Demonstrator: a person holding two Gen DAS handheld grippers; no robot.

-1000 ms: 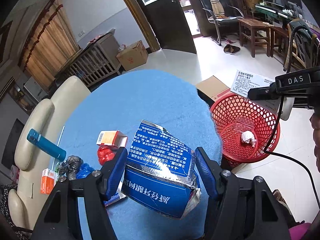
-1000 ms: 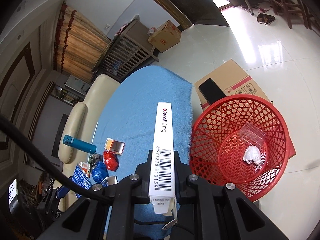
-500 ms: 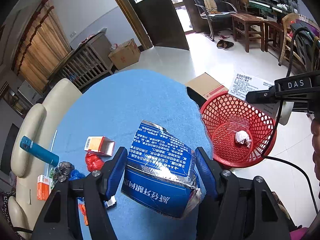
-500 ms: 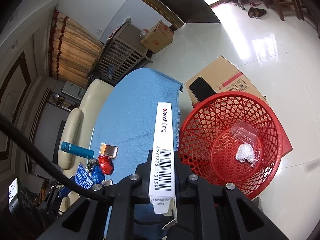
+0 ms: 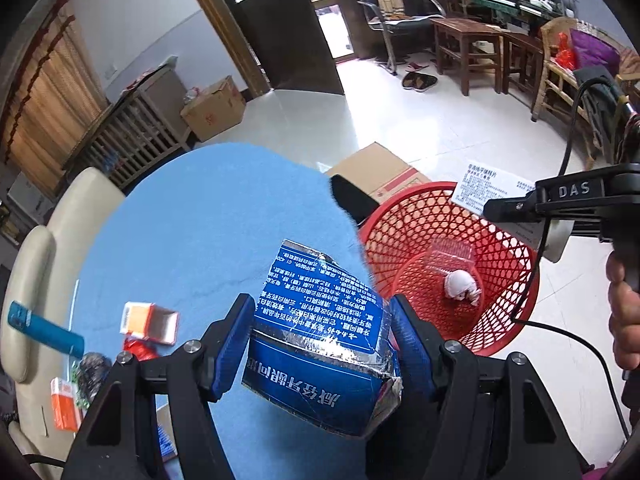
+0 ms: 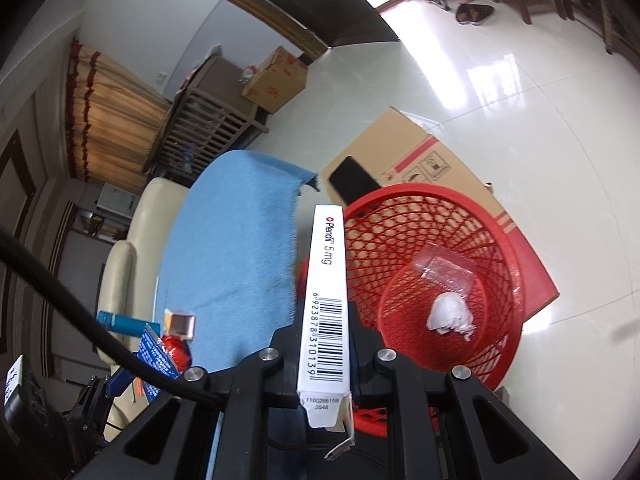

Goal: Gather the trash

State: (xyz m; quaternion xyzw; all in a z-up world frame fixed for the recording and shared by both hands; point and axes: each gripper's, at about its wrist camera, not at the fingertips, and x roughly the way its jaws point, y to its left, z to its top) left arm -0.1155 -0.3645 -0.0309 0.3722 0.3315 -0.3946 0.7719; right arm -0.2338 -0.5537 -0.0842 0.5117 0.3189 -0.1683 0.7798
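My left gripper (image 5: 322, 344) is shut on a crumpled blue toothpaste box (image 5: 320, 340), held above the blue table's right edge. My right gripper (image 6: 326, 344) is shut on a narrow white medicine box (image 6: 326, 300), held over the near rim of the red mesh basket (image 6: 496, 232). The basket (image 5: 512, 248) stands on the floor right of the table and holds a white paper wad (image 6: 450, 316) and a clear plastic wrapper (image 6: 446, 276). The right gripper with its white box also shows in the left wrist view (image 5: 560, 204).
On the blue tablecloth (image 5: 192, 232) lie an open orange box (image 5: 150, 322), a red wrapper (image 5: 138, 350), dark wrappers and another orange box (image 5: 64, 404). A blue tube (image 5: 44, 330) lies on the cream sofa. A flat cardboard box (image 6: 420, 160) with a phone lies behind the basket.
Both grippers have moved right toward the basket with their boxes still held. The basket now looks larger and closer in both views.
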